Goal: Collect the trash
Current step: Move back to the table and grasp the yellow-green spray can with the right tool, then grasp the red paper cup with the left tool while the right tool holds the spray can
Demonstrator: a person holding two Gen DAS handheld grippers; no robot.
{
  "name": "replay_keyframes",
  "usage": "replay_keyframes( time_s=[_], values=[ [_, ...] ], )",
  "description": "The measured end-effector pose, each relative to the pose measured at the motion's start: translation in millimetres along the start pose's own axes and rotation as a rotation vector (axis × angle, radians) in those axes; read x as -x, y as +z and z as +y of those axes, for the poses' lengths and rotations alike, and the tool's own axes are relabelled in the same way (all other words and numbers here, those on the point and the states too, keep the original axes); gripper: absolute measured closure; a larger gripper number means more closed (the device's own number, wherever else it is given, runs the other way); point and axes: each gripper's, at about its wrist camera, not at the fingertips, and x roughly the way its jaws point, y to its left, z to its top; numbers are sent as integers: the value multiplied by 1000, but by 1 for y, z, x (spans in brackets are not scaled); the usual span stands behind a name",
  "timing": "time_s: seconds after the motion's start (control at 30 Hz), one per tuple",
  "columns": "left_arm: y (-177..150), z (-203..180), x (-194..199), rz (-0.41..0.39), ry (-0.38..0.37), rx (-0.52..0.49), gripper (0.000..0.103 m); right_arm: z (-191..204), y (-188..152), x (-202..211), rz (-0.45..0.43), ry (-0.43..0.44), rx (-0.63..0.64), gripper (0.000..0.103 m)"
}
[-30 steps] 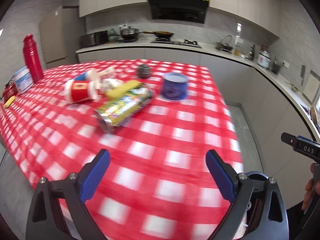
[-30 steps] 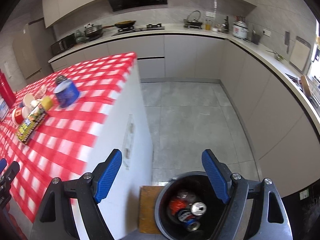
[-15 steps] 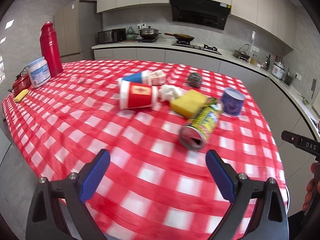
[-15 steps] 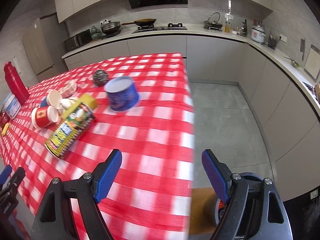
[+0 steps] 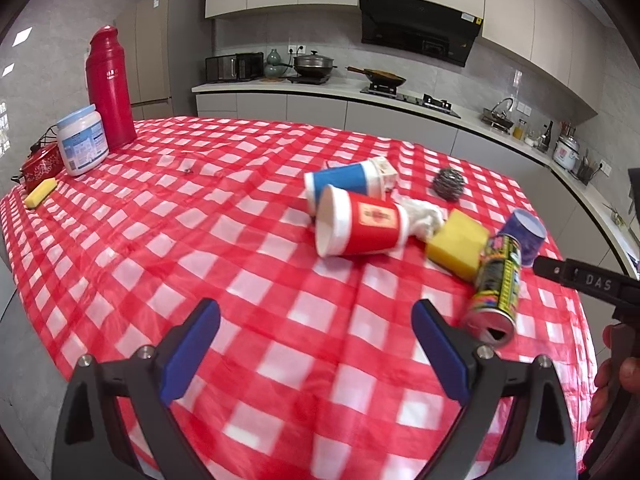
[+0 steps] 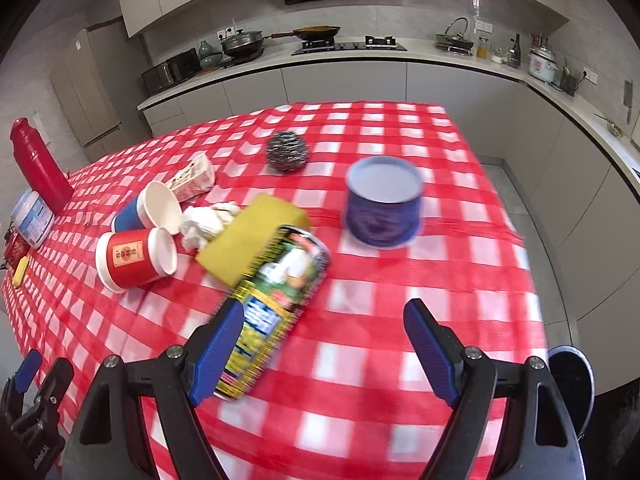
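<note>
Trash lies on the red checked tablecloth (image 5: 200, 240): a red paper cup (image 5: 360, 226) (image 6: 134, 258), a blue paper cup (image 5: 344, 180) (image 6: 138, 210), a crumpled tissue (image 5: 422, 214) (image 6: 206, 220), a small carton (image 6: 194, 176), and a long yellow-green can (image 5: 496, 284) (image 6: 272, 312) on its side. My left gripper (image 5: 316, 344) is open and empty above the near table. My right gripper (image 6: 320, 344) is open and empty, its left finger just over the can's near end.
A yellow sponge (image 6: 252, 236), a steel scourer (image 6: 287, 150) and a blue tin (image 6: 384, 204) also lie there. A red thermos (image 5: 109, 88), a white jar (image 5: 82, 140) and a small sponge (image 5: 40, 194) stand far left. A black bin (image 6: 572, 376) sits on the floor right of the table.
Both views swung left from the floor and bin onto the table. Both grippers came closer to the trash; the right one now reaches the can. Both stayed open.
</note>
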Motion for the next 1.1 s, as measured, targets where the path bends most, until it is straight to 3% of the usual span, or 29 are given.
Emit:
replay_keyframes(
  time_s=[0.37, 0.6, 0.8, 0.83, 0.9, 1.1],
  values=[
    [20, 14, -30, 25, -46, -19, 6, 34, 2, -61, 144, -39, -10, 19],
    [24, 2, -48, 44, -101, -17, 6, 11, 2, -46, 107, -81, 2, 23],
    [24, -13, -56, 49, -126, -51, 6, 0, 0, -63, 186, -10, -48, 23],
    [25, -15, -57, 49, -124, -58, 6, -2, -3, -63, 179, 9, -55, 34],
    [28, -15, -60, 49, -124, -62, 6, -7, -4, -58, 144, -21, -58, 46],
    [35, -21, -70, 69, -151, -41, 6, -22, 3, -47, 106, -25, -79, 48]
  ],
)
